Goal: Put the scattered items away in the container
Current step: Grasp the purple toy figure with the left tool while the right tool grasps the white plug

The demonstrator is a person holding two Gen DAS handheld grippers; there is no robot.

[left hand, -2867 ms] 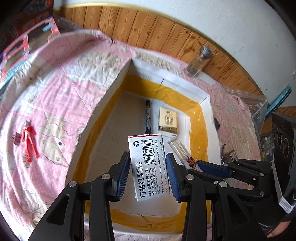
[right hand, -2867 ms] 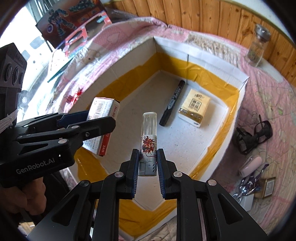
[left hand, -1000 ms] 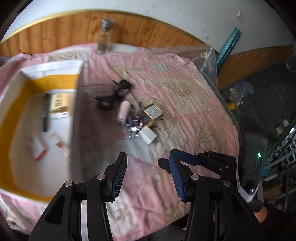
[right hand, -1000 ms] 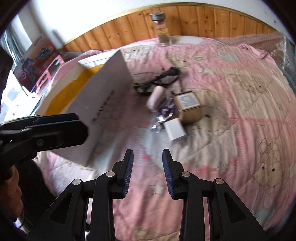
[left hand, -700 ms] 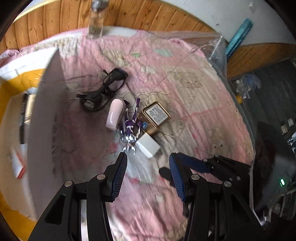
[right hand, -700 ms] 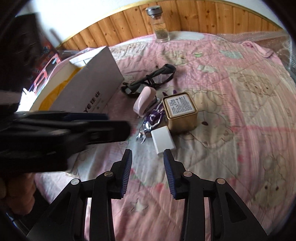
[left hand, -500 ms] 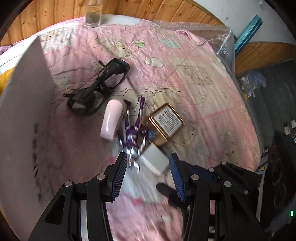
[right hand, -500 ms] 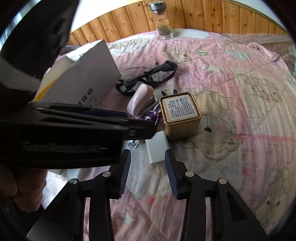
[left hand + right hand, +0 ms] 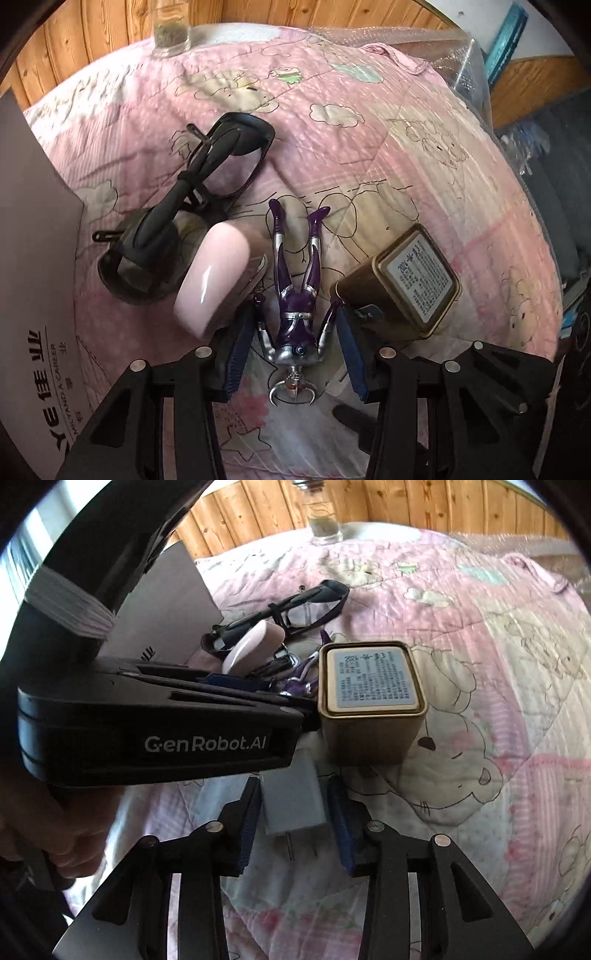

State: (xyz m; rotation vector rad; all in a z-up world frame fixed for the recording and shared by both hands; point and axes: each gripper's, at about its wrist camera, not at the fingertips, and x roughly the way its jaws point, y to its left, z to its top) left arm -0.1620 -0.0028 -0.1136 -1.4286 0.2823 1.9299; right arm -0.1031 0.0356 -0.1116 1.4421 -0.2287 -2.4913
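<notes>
A purple and silver toy figure (image 9: 297, 314) lies on the pink quilt with its head toward me. My left gripper (image 9: 295, 354) is open, one finger on each side of the figure's torso. A white plug adapter (image 9: 293, 797) lies flat between the fingers of my right gripper (image 9: 293, 823), which is open too. The left gripper's body (image 9: 155, 731) crosses the right wrist view just above the adapter. Only the outer white wall of the cardboard box (image 9: 33, 295) shows at the left.
A gold tin (image 9: 410, 284) stands right of the figure, a pink oval case (image 9: 214, 277) and black glasses (image 9: 192, 206) left of it. A glass jar (image 9: 171, 33) stands by the wooden wall. A hand (image 9: 55, 834) holds the left gripper.
Both grippers dropped the staple box and the clear tube in the box, swung right over the quilt and came down: the left around the toy figure, the right around the adapter.
</notes>
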